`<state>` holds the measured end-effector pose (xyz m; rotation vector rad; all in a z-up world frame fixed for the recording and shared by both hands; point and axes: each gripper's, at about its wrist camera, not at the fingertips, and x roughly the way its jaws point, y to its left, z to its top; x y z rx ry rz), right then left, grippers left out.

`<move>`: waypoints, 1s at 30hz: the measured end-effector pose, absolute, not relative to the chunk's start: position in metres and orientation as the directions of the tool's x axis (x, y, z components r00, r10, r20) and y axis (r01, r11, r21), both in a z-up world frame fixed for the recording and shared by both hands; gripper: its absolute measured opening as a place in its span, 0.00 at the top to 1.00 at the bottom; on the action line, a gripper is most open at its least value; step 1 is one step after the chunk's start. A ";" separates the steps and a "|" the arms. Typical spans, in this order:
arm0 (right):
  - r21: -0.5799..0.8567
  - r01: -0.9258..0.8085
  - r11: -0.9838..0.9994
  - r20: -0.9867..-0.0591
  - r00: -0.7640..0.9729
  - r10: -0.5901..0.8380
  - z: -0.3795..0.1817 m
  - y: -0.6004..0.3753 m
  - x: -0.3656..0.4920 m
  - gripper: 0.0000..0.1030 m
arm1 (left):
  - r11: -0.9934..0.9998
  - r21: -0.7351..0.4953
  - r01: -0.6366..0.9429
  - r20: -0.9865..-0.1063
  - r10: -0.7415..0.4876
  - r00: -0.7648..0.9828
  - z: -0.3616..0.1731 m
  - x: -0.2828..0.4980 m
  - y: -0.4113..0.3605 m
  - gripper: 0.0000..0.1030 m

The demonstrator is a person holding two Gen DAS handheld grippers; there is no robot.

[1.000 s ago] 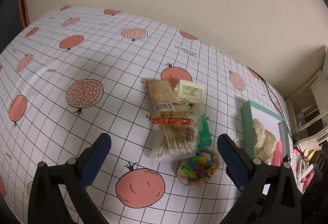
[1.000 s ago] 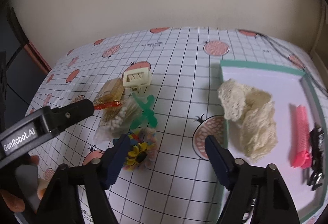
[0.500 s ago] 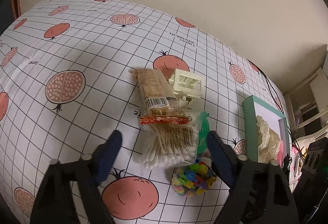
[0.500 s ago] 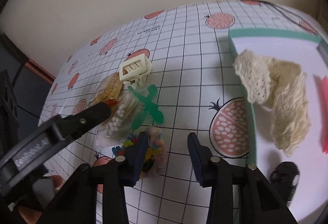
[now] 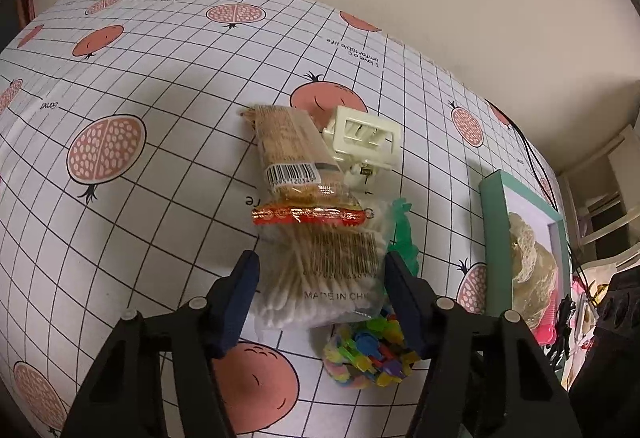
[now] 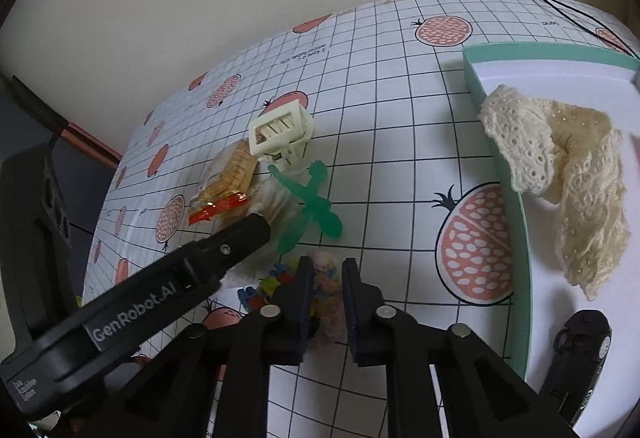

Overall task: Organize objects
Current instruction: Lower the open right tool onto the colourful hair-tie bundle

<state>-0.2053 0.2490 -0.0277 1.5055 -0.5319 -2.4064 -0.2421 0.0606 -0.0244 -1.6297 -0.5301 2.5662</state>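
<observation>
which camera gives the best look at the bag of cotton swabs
The left wrist view. The bag of cotton swabs lies centred between the left gripper fingers, its barcode and print readable. In the right wrist view only a white sliver shows, mostly hidden behind the left gripper's finger.

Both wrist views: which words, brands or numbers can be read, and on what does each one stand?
"MADE IN CH", cut off: clear bag of cotton swabs.
"GenRobot.AI": black arm of the left tongs.
"I love o c omfortable life", upside down: pomegranate-print grid tablecloth.
Barcode digits, partly legible, about "95120349": white label on the clear bag of wooden toothpicks.
Small print on the left tongs' end: too blurred.
</observation>
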 end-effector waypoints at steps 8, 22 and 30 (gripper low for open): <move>0.458 0.057 -0.887 -0.786 -0.441 -0.434 -0.020 0.245 -0.203 0.89 | -0.937 -0.318 0.145 -0.865 0.225 -0.449 -0.017 -0.239 0.058 0.37; 0.521 0.106 -0.847 -0.724 -0.472 -0.504 0.000 0.247 -0.192 0.89 | -0.923 -0.346 0.168 -0.839 0.224 -0.496 -0.002 -0.227 0.050 0.37; 0.424 0.098 -0.900 -0.779 -0.468 -0.418 0.003 0.246 -0.190 0.89 | -0.915 -0.362 0.178 -0.826 0.227 -0.516 0.006 -0.221 0.044 0.37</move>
